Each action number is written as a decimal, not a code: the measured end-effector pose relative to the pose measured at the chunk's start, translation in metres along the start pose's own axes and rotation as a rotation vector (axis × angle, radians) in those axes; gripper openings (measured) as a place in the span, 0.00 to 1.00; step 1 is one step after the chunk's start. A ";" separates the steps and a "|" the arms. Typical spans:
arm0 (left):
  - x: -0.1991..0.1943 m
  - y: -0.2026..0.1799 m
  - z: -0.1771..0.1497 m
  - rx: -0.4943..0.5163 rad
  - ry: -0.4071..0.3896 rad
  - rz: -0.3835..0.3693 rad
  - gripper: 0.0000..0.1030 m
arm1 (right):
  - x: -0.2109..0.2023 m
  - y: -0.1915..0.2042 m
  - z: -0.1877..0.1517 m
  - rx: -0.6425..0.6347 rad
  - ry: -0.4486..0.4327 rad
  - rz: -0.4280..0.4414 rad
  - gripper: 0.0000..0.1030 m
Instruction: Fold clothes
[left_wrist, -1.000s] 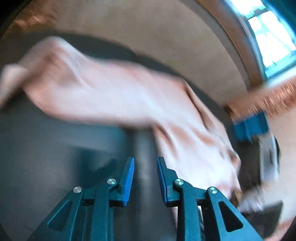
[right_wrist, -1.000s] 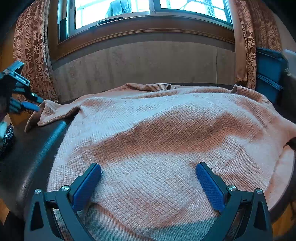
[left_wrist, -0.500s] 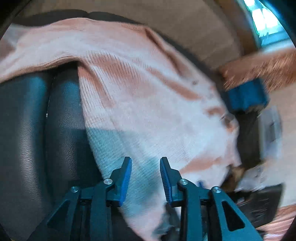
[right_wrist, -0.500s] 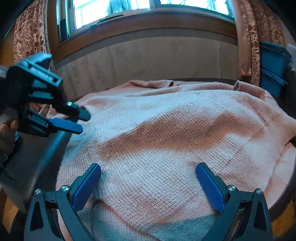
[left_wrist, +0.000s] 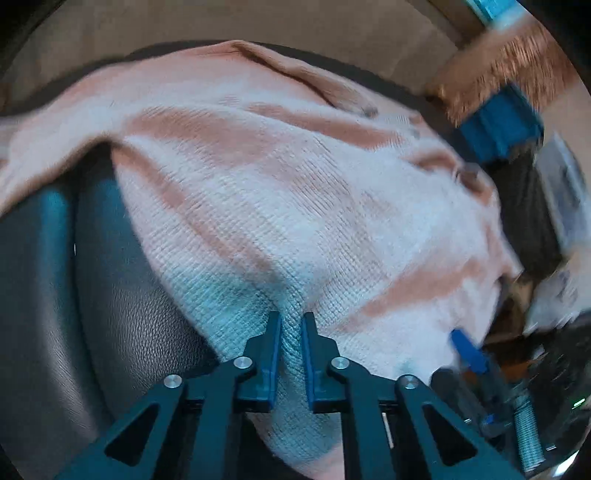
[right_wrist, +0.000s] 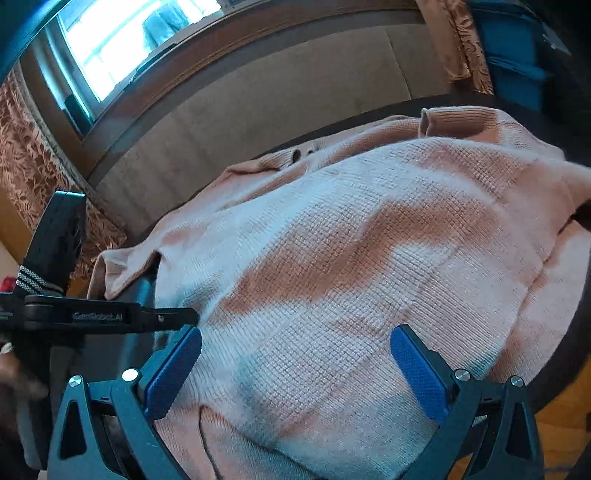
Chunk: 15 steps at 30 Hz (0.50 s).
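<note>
Left gripper (left_wrist: 291, 326) is closing on the sweater (left_wrist: 295, 192): a ridge of knit is pinched up between its two blue pads (left_wrist: 274, 354), which press it from both sides, so it grips the sweater near the hem. From that pinch the fabric fans away ahead of the fingertips and to their right; left of the fingers is bare black leather seat (left_wrist: 110, 314). A sleeve runs off to the far left ahead of the left finger. Right gripper (right_wrist: 295, 354) is spread wide, fingers apart, nothing clamped. The sweater (right_wrist: 369, 258) lies under and between its pads (right_wrist: 417, 373) and stretches out ahead of them; whether the pads touch the knit I can't tell. The hem fold sits just behind the fingertips, between the two arms. The collar is far ahead of the right finger, a cuff ahead-left of the left finger. In the right wrist view the left gripper (right_wrist: 184, 317) comes in from the left edge, its tip just above the right gripper's left pad, at the sweater's side edge. Window (right_wrist: 122, 48) and curtain (right_wrist: 33, 166) lie beyond.
</note>
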<state>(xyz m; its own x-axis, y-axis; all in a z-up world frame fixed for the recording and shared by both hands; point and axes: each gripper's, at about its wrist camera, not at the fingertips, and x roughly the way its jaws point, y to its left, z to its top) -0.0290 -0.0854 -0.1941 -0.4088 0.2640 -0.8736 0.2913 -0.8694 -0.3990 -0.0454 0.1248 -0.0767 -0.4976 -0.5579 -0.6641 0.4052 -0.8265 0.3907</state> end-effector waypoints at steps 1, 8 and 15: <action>-0.007 0.009 0.000 -0.032 -0.018 -0.043 0.08 | 0.000 0.000 0.001 0.003 0.003 0.003 1.00; -0.064 0.050 -0.015 -0.172 -0.130 -0.281 0.04 | -0.014 -0.009 0.007 0.052 -0.032 0.008 1.00; -0.102 0.083 -0.035 -0.262 -0.202 -0.416 0.04 | -0.026 -0.016 0.013 0.143 -0.035 0.086 1.00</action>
<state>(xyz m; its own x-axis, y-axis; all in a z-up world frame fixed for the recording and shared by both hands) 0.0673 -0.1695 -0.1476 -0.6867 0.4563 -0.5659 0.2647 -0.5681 -0.7793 -0.0488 0.1516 -0.0569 -0.4931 -0.6274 -0.6026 0.3357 -0.7763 0.5336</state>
